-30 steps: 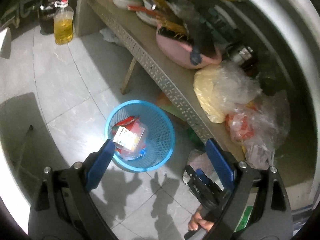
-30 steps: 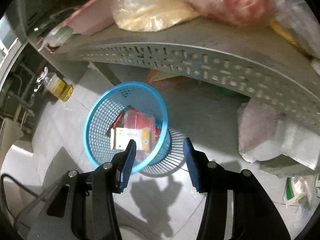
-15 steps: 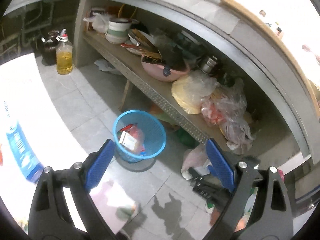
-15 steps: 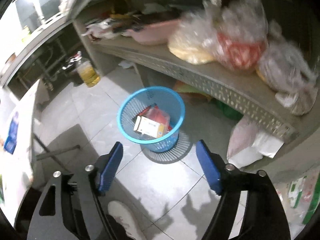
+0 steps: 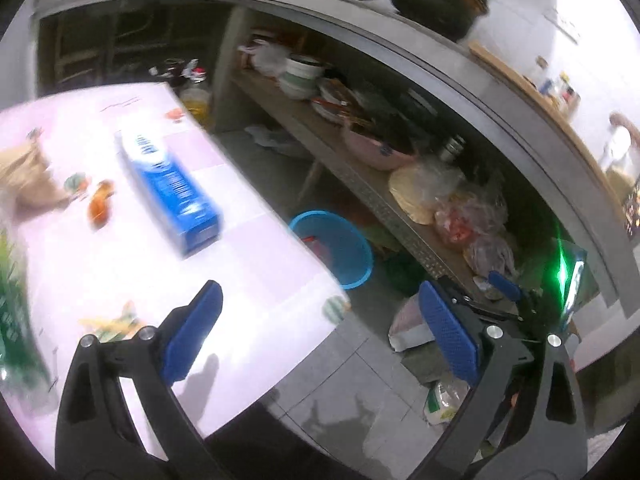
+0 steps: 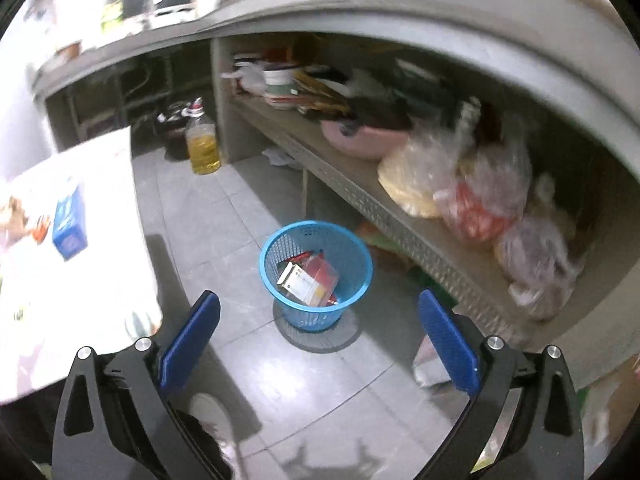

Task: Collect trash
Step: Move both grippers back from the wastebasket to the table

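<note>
Overhead, both hand-held grippers — left hand-held gripper (image 5: 320,330), right hand-held gripper (image 6: 319,338) — opening, empty; blue carton (image 5: 170,188) lengthwise toward the table's (image 5: 260,320) near edge.

From my right wrist view, bare grey tile floor (image 6: 224,216) is open from 6 to 11 o'clock. Round blue mesh plastic basket (image 6: 316,276) sits dead centre. Cluttered low grey shelf (image 6: 360,184) blocks 12 to 4; white-topped table edge (image 6: 136,240) blocks 9.
</note>
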The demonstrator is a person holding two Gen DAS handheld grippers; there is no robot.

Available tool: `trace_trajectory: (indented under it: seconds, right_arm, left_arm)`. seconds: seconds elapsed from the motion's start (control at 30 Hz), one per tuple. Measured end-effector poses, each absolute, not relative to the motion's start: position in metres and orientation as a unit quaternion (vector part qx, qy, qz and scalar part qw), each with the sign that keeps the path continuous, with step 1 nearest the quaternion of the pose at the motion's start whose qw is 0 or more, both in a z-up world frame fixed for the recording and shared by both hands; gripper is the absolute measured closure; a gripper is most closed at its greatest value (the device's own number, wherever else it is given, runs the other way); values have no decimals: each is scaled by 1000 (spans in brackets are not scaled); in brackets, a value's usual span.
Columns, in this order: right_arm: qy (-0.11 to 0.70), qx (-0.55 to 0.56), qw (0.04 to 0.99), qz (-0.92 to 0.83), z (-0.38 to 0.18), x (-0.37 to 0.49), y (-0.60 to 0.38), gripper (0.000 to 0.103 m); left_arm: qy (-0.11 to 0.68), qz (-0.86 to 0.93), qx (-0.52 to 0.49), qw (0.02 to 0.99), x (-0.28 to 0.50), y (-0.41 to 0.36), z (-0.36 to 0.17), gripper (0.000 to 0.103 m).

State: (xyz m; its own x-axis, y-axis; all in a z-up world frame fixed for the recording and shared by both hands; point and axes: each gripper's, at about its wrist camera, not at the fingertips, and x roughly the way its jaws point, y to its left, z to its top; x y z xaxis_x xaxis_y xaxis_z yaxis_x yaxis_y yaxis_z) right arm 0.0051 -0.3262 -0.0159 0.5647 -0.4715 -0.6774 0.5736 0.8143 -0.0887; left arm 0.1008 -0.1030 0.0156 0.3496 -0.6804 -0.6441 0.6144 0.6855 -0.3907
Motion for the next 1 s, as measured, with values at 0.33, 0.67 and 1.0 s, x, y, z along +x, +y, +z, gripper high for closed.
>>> trace_trajectory:
  seconds: [0.33,0.67,1.0]
  right_arm:
    - [323,-1,912,-253,18,17,-251,7]
    - [295,30,951,-90,31,39,-190,7]
    - [313,41,949,-4,25,65,-141,7]
  left_arm:
    - [417,-348,-88,835,98,-20,13,9]
    - [392,-302,-126,860,78,58,-3,9]
    - [342,-239,-112,902,56,138,-6,9]
